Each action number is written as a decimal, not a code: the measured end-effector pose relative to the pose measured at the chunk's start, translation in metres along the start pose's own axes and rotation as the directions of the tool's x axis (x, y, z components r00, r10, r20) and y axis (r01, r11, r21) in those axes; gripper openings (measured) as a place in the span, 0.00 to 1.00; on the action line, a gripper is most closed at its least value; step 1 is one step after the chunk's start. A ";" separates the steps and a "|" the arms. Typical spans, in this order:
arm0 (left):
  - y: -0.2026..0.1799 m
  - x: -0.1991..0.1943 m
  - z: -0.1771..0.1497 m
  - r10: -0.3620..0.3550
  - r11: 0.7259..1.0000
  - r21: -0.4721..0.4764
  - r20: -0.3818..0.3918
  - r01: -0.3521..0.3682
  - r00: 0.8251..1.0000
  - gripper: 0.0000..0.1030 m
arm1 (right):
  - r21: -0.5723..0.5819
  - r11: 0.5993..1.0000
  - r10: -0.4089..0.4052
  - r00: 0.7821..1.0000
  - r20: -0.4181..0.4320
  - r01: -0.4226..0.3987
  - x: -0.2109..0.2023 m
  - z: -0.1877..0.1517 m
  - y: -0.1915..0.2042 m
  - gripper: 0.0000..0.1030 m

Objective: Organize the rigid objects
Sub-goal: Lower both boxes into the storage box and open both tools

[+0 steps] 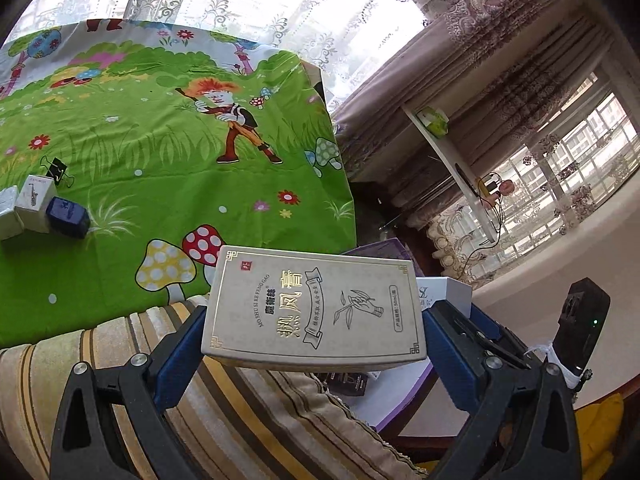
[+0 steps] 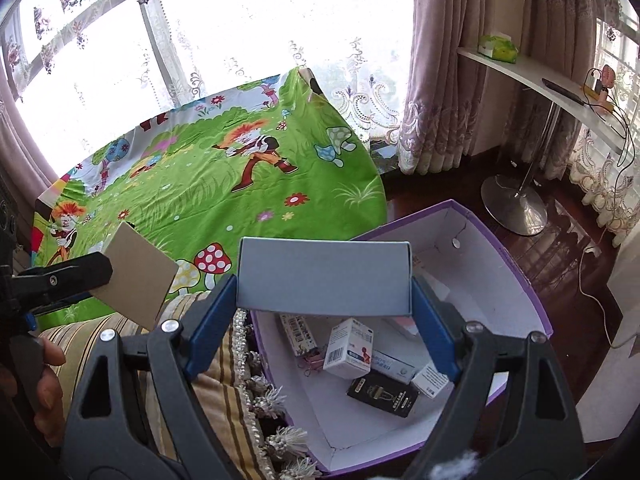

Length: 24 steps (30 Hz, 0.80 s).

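Green cartoon-print cloth covers table by lace-curtained window; left gripper clamps beige printed carton, right gripper clamps grey-blue carton above purple-edged open cardboard box.

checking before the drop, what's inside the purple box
Inside the purple box: small white cartons, a black carton. The grey box in the right gripper hides the rest.

Held boxes: two, beige box, grey box. Small boxes on cloth: three. Binder clip: one.
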<state>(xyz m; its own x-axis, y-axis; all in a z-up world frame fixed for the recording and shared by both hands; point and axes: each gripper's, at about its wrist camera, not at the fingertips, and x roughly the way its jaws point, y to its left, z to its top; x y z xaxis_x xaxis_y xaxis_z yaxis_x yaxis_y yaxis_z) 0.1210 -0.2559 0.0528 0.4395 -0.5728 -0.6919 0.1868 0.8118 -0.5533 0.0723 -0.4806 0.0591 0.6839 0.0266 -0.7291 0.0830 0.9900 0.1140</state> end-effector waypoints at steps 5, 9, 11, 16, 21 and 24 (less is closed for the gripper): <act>-0.019 0.016 -0.009 -0.047 0.998 0.030 -0.050 0.048 0.998 0.99 | 0.054 0.997 -0.047 0.999 0.008 0.047 -0.004 0.000 -0.031 0.84; -0.024 0.033 -0.016 -0.081 0.996 0.025 -0.125 0.085 0.989 1.00 | 0.078 0.994 -0.083 0.997 0.005 0.082 -0.006 0.000 -0.047 0.85; -0.025 0.042 -0.019 -0.066 0.997 0.030 -0.172 0.072 0.983 1.00 | 0.095 0.991 -0.090 0.996 0.001 0.090 -0.006 0.000 -0.054 0.86; -0.023 0.040 -0.021 -0.074 0.997 0.019 -0.141 0.078 0.987 1.00 | 0.122 0.987 -0.105 0.994 0.004 0.104 -0.007 0.000 -0.063 0.89; -0.024 0.042 -0.021 -0.092 0.995 0.021 -0.136 0.096 0.986 1.00 | 0.121 0.987 -0.103 0.995 0.006 0.102 -0.007 0.000 -0.064 0.90; -0.029 0.040 -0.021 -0.093 0.993 0.056 -0.118 0.100 0.989 1.00 | 0.113 0.989 -0.099 0.995 0.004 0.098 -0.007 0.000 -0.061 0.90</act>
<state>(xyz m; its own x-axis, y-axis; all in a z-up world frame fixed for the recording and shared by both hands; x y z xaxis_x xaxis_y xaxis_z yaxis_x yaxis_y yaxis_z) 0.1146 -0.3052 0.0315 0.3138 -0.6549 -0.6875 0.2782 0.7557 -0.5929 0.0619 -0.5411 0.0571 0.6755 -0.0719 -0.7338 0.2307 0.9659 0.1177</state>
